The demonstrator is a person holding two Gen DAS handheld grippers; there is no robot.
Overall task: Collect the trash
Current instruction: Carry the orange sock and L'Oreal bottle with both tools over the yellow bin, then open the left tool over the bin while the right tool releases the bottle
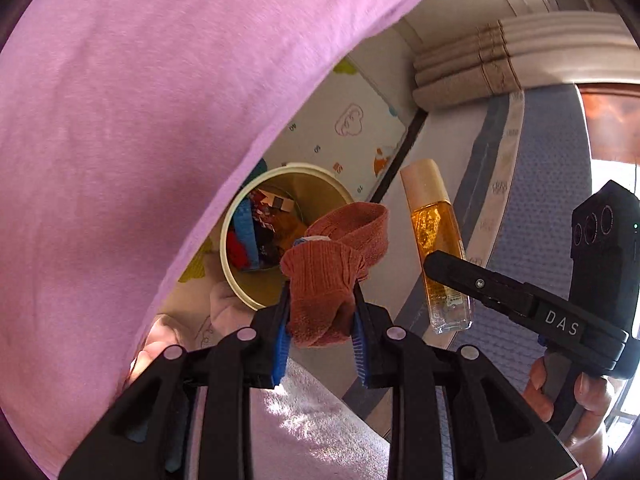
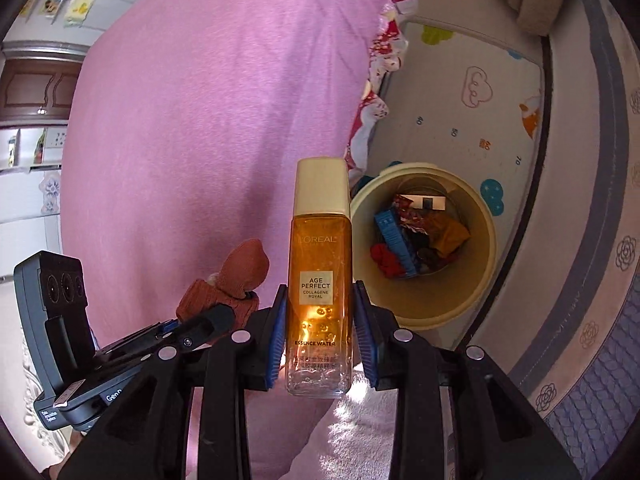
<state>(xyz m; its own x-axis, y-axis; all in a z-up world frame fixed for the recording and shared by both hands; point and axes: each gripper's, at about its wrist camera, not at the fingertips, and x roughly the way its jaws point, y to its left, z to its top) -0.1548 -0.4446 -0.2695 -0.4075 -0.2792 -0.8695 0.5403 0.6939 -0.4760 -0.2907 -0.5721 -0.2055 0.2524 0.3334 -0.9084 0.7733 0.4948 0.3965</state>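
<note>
My left gripper [image 1: 320,312] is shut on a rust-brown knitted sock [image 1: 332,272], held above and just right of a cream round bin [image 1: 240,276] that holds several pieces of trash. My right gripper [image 2: 320,320] is shut on a tall amber L'Oreal essence bottle [image 2: 319,264] with a gold cap, held upright to the left of the same bin [image 2: 492,240]. The bottle [image 1: 436,240] and right gripper [image 1: 460,276] also show in the left wrist view. The sock [image 2: 236,276] and left gripper [image 2: 208,324] show in the right wrist view.
The person's pink shirt [image 1: 140,120] fills the left of both views, close to the grippers. A printed play mat [image 2: 460,120] lies under the bin. A patterned blue-grey mattress edge [image 2: 592,280] curves along the right. Rolled beige bedding [image 1: 500,64] lies at the back.
</note>
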